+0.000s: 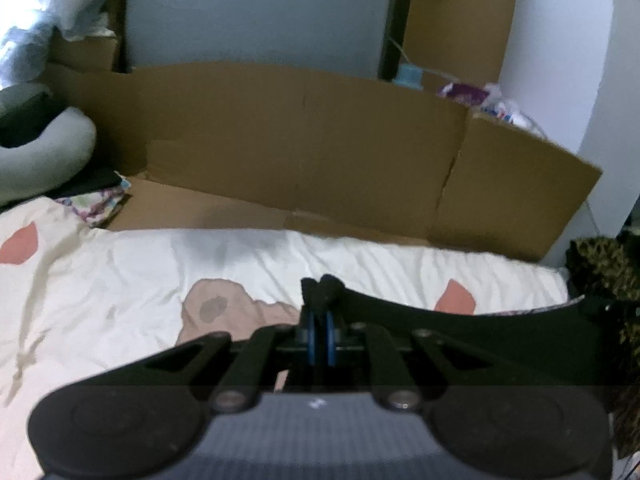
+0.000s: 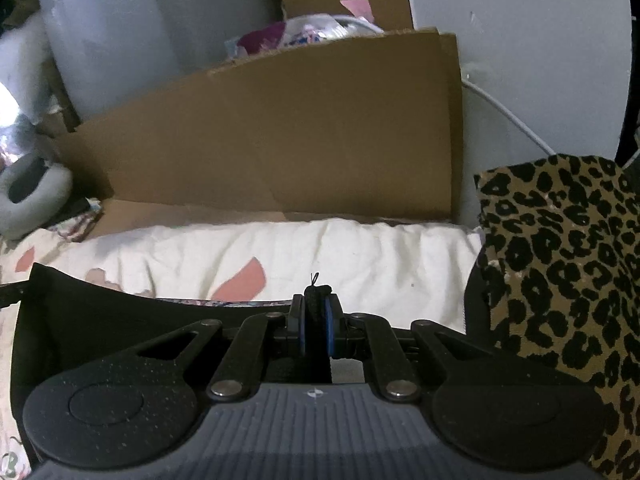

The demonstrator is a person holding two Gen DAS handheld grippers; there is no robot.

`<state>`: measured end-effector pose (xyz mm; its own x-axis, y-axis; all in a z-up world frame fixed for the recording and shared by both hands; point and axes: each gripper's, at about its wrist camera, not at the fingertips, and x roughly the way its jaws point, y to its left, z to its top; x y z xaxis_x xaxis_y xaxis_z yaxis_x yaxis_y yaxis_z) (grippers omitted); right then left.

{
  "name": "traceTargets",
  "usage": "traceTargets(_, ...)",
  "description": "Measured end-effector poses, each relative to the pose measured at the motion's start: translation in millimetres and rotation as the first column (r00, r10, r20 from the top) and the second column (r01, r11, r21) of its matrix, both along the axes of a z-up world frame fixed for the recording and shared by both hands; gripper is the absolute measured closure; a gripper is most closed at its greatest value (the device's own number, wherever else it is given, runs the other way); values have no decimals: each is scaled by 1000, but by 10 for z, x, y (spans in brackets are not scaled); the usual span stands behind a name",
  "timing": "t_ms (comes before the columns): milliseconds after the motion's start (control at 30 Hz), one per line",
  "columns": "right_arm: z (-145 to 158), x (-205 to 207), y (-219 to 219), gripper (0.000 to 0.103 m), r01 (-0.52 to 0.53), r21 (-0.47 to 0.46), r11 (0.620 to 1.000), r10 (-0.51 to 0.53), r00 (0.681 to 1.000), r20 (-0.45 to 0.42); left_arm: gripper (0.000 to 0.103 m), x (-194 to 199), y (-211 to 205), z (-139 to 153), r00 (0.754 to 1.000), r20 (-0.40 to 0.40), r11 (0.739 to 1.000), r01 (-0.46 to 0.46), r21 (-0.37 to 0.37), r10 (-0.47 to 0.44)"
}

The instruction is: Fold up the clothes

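Both grippers pinch the top edge of a black garment, the left gripper at one corner and the right gripper at the other. The cloth hangs stretched between them above the white bedsheet, near the bed's far edge by the cardboard. A leopard-print fabric lies at the bed's right edge.

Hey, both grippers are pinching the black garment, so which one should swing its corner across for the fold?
Probably left. The left gripper has open bed beside it; the right gripper is crowded by leopard fabric. Both hold the black garment.
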<state>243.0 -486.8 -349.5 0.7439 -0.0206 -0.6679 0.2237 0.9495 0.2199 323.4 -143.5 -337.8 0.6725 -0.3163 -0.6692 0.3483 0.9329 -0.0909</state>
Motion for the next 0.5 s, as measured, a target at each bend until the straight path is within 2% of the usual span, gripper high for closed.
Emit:
traceTargets(233, -226, 136, -32, 95, 9, -12, 1000, -9, 999, -46, 97, 202, 65, -326, 997, -71, 999, -34, 0, 34)
traceTargets(500, -317, 309, -44, 95, 19, -24, 1000, -21, 997, -79, 97, 340, 6, -354, 997, -73, 1000, -7, 29, 9)
